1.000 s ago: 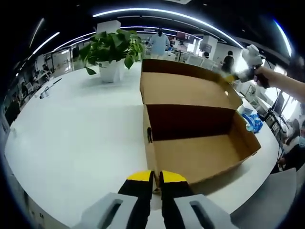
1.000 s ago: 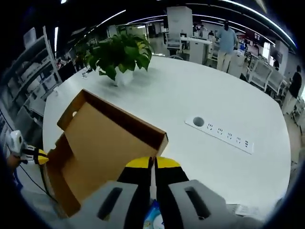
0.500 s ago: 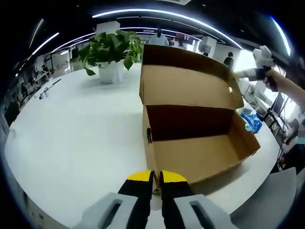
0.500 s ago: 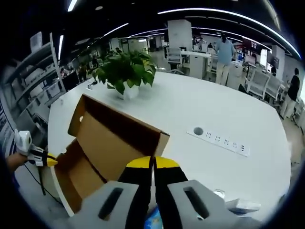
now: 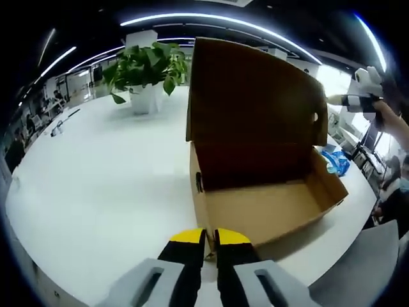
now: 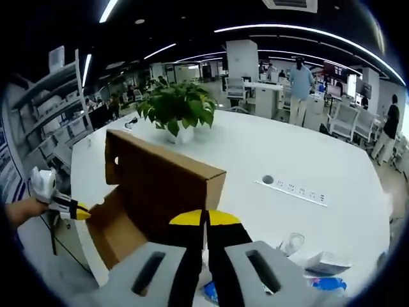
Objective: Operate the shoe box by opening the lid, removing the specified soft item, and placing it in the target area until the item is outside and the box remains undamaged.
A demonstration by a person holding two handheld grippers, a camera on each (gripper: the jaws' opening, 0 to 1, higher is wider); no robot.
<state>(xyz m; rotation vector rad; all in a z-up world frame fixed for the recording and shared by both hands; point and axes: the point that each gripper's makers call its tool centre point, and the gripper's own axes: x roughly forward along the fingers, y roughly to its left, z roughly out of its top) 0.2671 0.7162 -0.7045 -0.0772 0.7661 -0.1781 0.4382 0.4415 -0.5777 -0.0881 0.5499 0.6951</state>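
Two claws are working a cardboard shoe box [image 5: 262, 192] on the white bench [image 5: 108, 173]. The left claw [image 5: 210, 238] is sitting with its jaws pressed together, gripping nothing, just short of the box's near wall. The right claw [image 6: 204, 219] is likewise showing narrow, empty jaws, hovering just behind the raised lid [image 6: 163, 185]. Ahead of the left claw the lid [image 5: 252, 96] is standing nearly upright and the box floor is looking bare, while a blue soft item [image 5: 337, 162] is lying on the bench beyond the box's far end; it is probably the specified piece, already outside. To finish well, the lid should be eased by its edge, not bent past its hinge, with the left claw steadying the wall lightly. The item is small and partly cut off by the box wall, and the deep inner corners are sitting in shadow. A potted plant [image 5: 146, 73] is standing well ahead.
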